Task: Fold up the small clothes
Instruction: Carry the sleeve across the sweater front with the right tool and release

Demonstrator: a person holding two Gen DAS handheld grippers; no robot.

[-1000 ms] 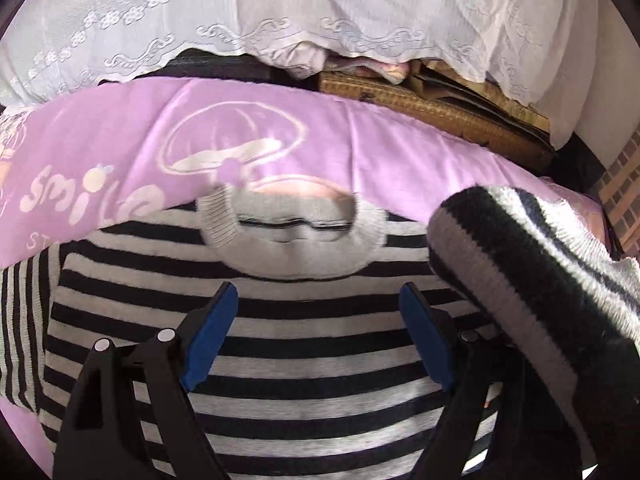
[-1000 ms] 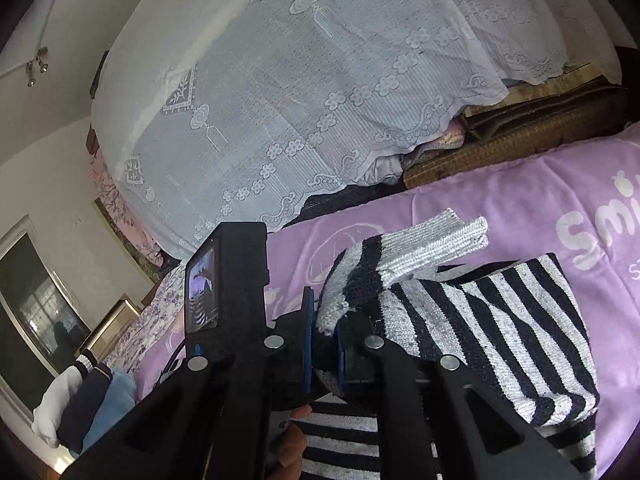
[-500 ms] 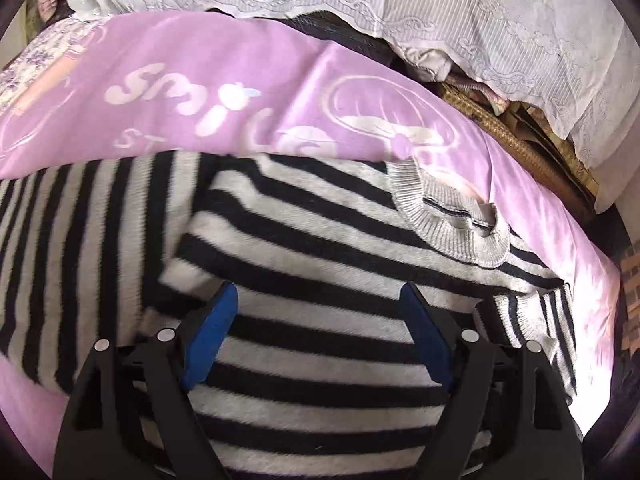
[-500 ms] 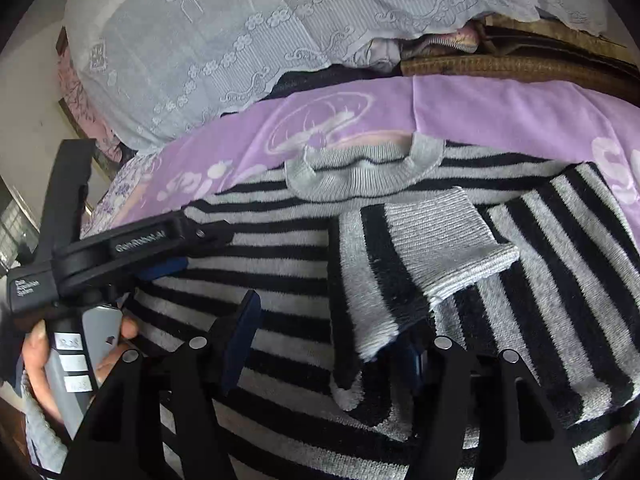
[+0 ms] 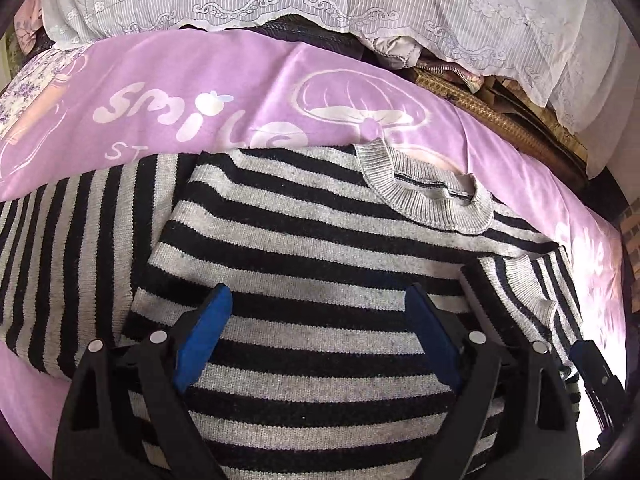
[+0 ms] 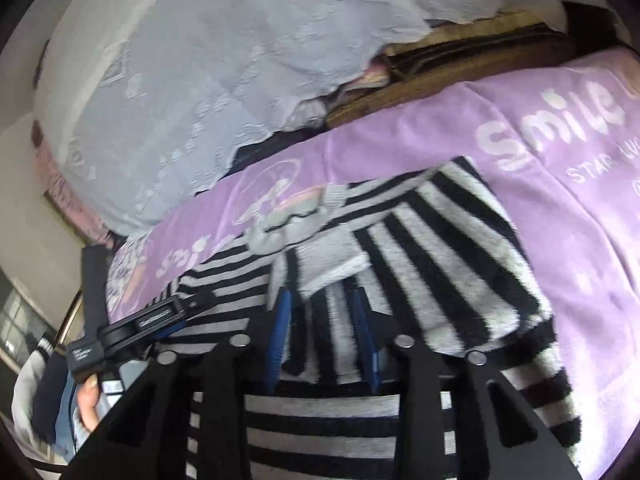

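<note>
A black-and-grey striped sweater lies flat, neck away from me, on a purple "smile" blanket. Its left sleeve lies spread out to the left. Its right sleeve is folded in over the chest, grey cuff toward the collar. My left gripper hovers open and empty over the sweater's middle. My right gripper stands part open over the folded sleeve; the view is blurred and I cannot see whether the pads touch the cloth. The left gripper also shows in the right wrist view.
White lace cloth hangs over a pile behind the blanket. A woven mat stack sits at the back right. A brick wall edge is at far right. Folded clothes lie at far left.
The right gripper laid the right sleeve across the sweater's chest and its jaws opened off it. The left gripper swung left and then back toward the sweater's middle, staying open.
</note>
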